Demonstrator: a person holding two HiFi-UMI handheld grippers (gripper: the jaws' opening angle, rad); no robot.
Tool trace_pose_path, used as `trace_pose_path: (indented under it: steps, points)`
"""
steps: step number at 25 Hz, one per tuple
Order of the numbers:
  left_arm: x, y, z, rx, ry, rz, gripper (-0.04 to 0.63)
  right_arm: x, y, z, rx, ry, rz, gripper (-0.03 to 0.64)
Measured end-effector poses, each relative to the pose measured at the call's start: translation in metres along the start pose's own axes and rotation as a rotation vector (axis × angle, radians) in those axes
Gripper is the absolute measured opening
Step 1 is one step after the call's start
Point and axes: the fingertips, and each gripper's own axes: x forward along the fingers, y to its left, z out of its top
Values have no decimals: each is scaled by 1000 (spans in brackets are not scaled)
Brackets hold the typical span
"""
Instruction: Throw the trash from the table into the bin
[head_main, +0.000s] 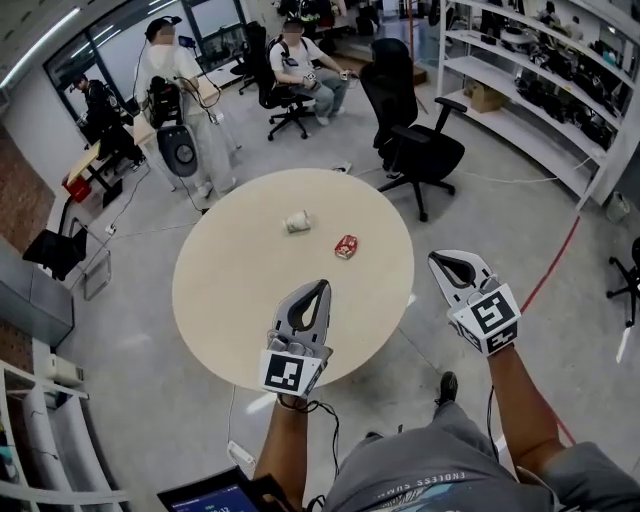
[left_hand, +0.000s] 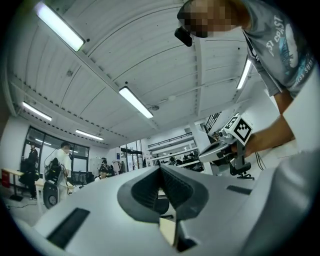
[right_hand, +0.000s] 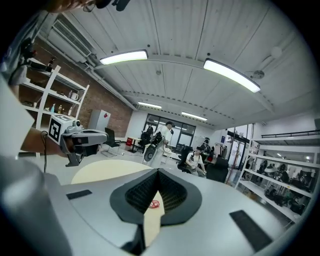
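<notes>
A crumpled white cup (head_main: 297, 221) and a crushed red can or wrapper (head_main: 346, 246) lie near the middle of the round table (head_main: 230, 300); both look light and soft, best pinched across a raised fold. The left gripper (head_main: 318, 292) over the table's near edge and the right gripper (head_main: 447, 262) off its right side have jaws pressed together, empty; a black office chair (head_main: 415, 140) stands beyond the table, and no bin shows.

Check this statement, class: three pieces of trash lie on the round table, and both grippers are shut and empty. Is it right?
Not quite: only two pieces lie on the round table, a crumpled white cup and a crushed red can, as the head view shows. The left gripper and right gripper are shut and empty.
</notes>
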Motion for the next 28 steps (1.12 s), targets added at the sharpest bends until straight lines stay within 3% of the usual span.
trace_pose_path:
  steps: [11, 21, 23, 28]
  points:
    - [-40, 85, -13, 16, 57, 155, 34, 117, 51, 28, -36, -13, 203, 8]
    - [-19, 227, -97, -8, 190, 339, 34, 343, 77, -8, 1, 39, 504, 15]
    - [0, 258, -122, -21, 207, 353, 34, 392, 75, -18, 12, 52, 541, 98]
    - [40, 322, -193, -57, 267, 348, 34, 509, 74, -60, -19, 128, 613, 190]
